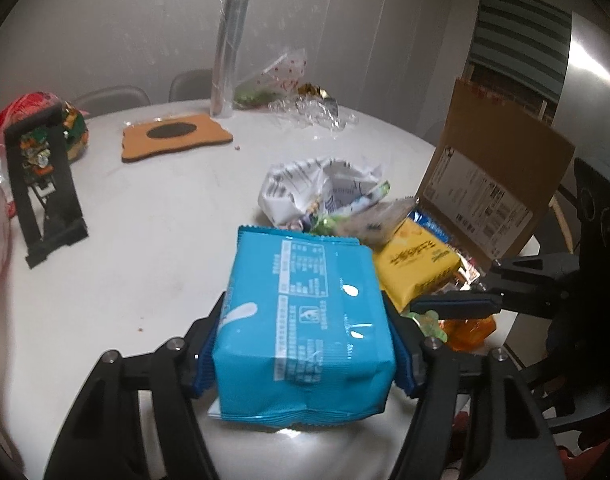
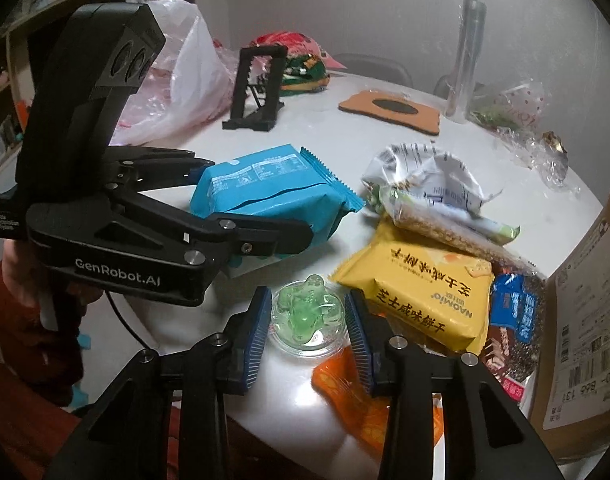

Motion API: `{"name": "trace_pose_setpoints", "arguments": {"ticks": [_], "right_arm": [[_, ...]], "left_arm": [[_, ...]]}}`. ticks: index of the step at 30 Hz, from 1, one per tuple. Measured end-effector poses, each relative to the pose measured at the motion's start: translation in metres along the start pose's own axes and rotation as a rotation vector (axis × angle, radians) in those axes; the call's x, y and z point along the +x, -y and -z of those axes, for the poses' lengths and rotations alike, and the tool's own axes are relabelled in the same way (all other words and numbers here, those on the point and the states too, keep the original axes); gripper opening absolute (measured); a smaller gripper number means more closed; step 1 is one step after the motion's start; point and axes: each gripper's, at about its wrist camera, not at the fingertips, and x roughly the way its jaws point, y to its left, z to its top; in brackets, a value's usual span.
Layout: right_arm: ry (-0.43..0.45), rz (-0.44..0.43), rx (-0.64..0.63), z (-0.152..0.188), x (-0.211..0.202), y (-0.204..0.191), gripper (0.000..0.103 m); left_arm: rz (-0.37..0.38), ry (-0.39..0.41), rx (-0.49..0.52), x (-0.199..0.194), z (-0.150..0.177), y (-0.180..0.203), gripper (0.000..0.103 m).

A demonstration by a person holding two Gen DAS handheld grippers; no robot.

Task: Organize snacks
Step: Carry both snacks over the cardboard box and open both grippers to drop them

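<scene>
A blue snack packet (image 1: pixel 305 340) is clamped by its sides in my left gripper (image 1: pixel 305 304), low over the white table (image 1: pixel 145 240). The right wrist view shows the same packet (image 2: pixel 265 188) in the left gripper (image 2: pixel 253 200). My right gripper (image 2: pixel 307 312) is shut on a small clear cup of green jelly (image 2: pixel 305 320) that rests on the table, with both pads touching its rim. Beside it lie a yellow cracker packet (image 2: pixel 425 292) and an orange packet (image 2: pixel 357 392), the latter partly under the right finger.
An open cardboard box (image 1: pixel 497 168) stands at the right, with more snack packs at its mouth. A crumpled white bag (image 2: pixel 425 176) lies behind the yellow packet. Farther back are a black stand (image 1: pixel 45 184), a cork mat (image 1: pixel 173 136), a clear roll (image 1: pixel 229 52) and plastic bags (image 2: pixel 177 80).
</scene>
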Motion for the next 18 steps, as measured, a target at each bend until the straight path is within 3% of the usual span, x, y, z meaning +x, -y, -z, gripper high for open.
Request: {"name": "trace_pose_setpoints", "arguments": {"ticks": [6, 13, 18], "right_arm": [[0.048, 0.009, -0.019, -0.009, -0.022, -0.006, 0.034], [0.142, 0.053, -0.016, -0.019, -0.067, 0.004, 0.034], [0.195, 0.110, -0.005, -0.029, -0.095, 0.023, 0.034]], "left_arm": [[-0.043, 0.081, 0.015, -0.031, -0.015, 0.006, 0.065], [-0.001, 0.184, 0.031, -0.062, -0.052, 0.027, 0.065], [0.008, 0.215, 0.056, -0.066, -0.078, 0.050, 0.065]]}}
